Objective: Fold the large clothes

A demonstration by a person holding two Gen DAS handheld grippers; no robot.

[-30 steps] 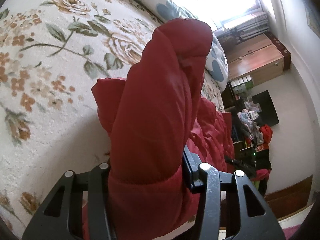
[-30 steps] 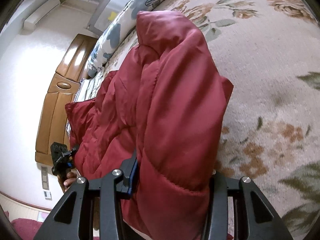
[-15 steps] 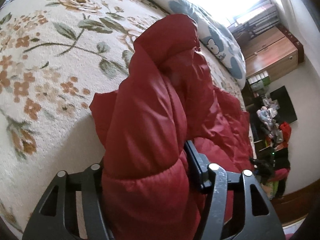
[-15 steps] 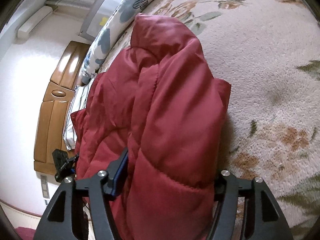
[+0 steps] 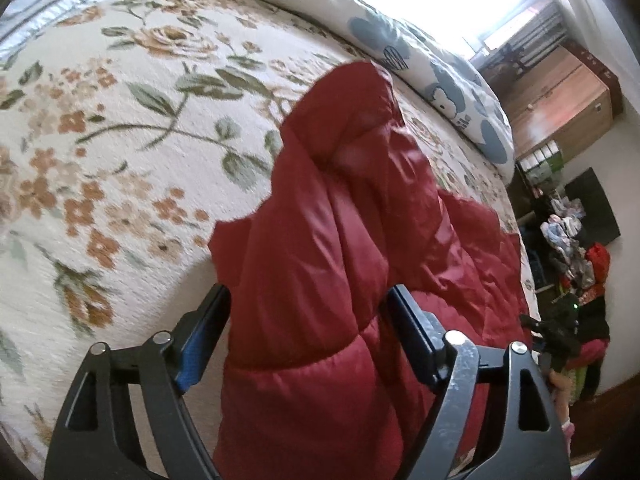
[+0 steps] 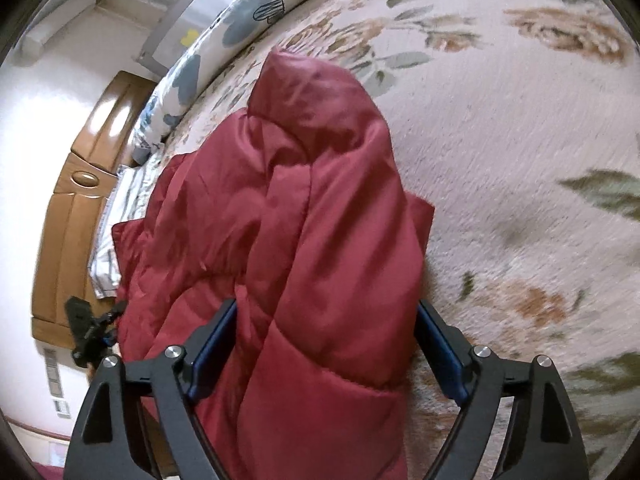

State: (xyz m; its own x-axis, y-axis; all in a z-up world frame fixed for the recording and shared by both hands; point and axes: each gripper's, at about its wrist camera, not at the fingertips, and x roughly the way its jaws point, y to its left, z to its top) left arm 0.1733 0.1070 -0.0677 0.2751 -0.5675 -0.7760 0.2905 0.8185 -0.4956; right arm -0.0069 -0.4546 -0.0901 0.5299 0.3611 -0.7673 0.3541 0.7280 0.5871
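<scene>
A red quilted puffer jacket (image 5: pixel 340 200) lies bunched on the floral bedspread (image 5: pixel 120 160), one folded padded part rising between my fingers. My left gripper (image 5: pixel 308 296) straddles that part; its jaws are opening and the left pad stands clear of the cloth. In the right wrist view the same jacket (image 6: pixel 320 180) runs up between the jaws of my right gripper (image 6: pixel 326 308), which are also opening, with the blue pads (image 6: pixel 212 344) showing beside the cloth. Each gripper shows small in the other's view, at the jacket's far edge.
A long white pillow with blue prints (image 5: pixel 440 80) lies along the far side of the bed. A wooden headboard (image 6: pixel 68 220) stands at the left of the right wrist view. A wooden cabinet (image 5: pixel 560 100) and a heap of clothes (image 5: pixel 576 248) are beyond the bed.
Both grippers' jaws have spread apart from a tight squeeze on the jacket's padded fold. The fold has sunk lower onto the bed and both views tilt further down.
</scene>
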